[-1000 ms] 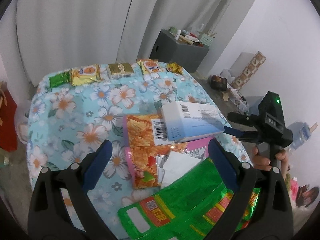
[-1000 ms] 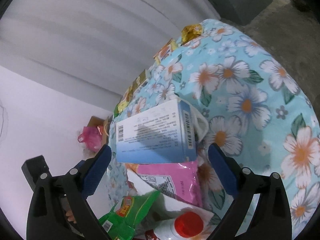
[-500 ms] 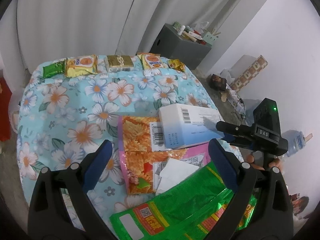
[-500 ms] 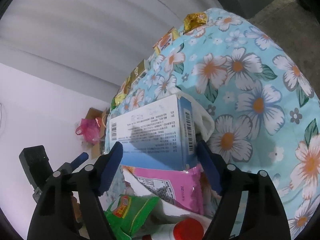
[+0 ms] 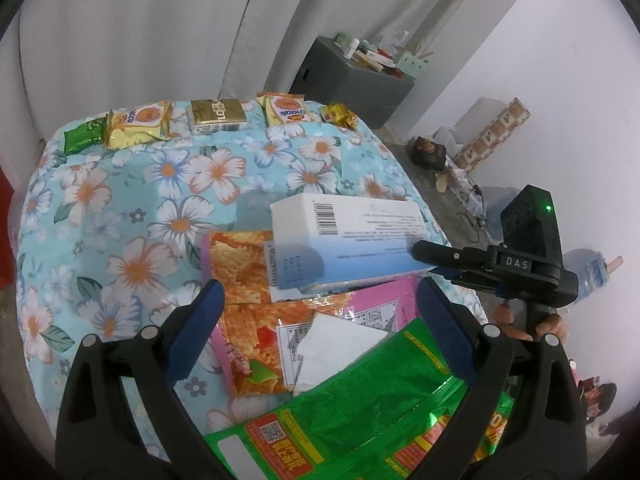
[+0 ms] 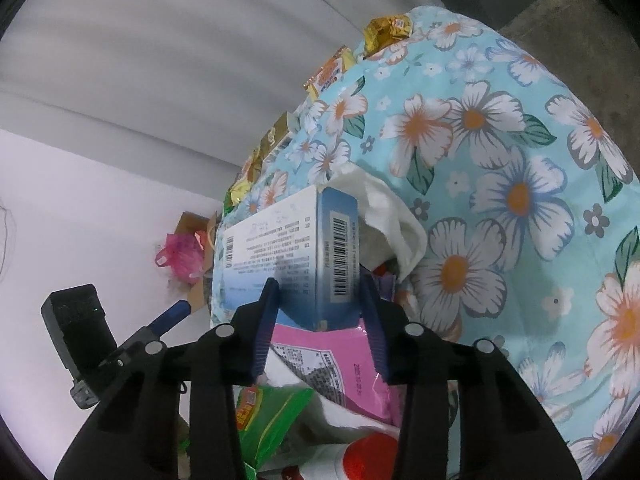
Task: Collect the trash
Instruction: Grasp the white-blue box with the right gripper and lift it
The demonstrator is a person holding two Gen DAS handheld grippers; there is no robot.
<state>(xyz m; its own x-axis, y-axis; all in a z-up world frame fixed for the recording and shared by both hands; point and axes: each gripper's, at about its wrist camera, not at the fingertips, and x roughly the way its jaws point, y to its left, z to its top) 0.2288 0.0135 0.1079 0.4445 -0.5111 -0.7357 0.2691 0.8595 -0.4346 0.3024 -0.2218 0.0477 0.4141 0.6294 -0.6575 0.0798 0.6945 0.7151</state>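
A: The box? Looks first.

B: White-and-blue carton (image 6: 288,256), long, rectangular. Fine print on the broad face, barcode on the narrow end. Blue fades in toward the near end. It lies on top of the heap, on a pink snack bag (image 6: 340,356) with orange chip print.

A: Where does it sit against the right gripper (image 6: 320,316)?

B: Near end is between the blue pads. Jaws closing; both pads look pressed to the carton's sides in the right wrist view. From the left wrist view the same gripper reaches in from the right and meets the carton (image 5: 348,236) at its corner.

A: Left gripper (image 5: 318,332)?

B: Spread wide, holding nothing. It hangs over the heap, above the pink bag and a white scrap of paper (image 5: 332,348), with a green foil bag (image 5: 360,412) nearest the camera.

A: Surroundings?

B: Floral blue tablecloth (image 5: 120,208). Row of small packets along the far edge: green one (image 5: 82,134), yellow noodle packs (image 5: 140,124), a gold block (image 5: 218,116). A white cloth or tissue (image 6: 392,216) bunched just behind the carton. Red bottle cap (image 6: 368,456) low in the heap. A hand (image 5: 532,324) grips the right gripper's handle.

A: Anything blocking?

B: Nothing lies on top of the carton.
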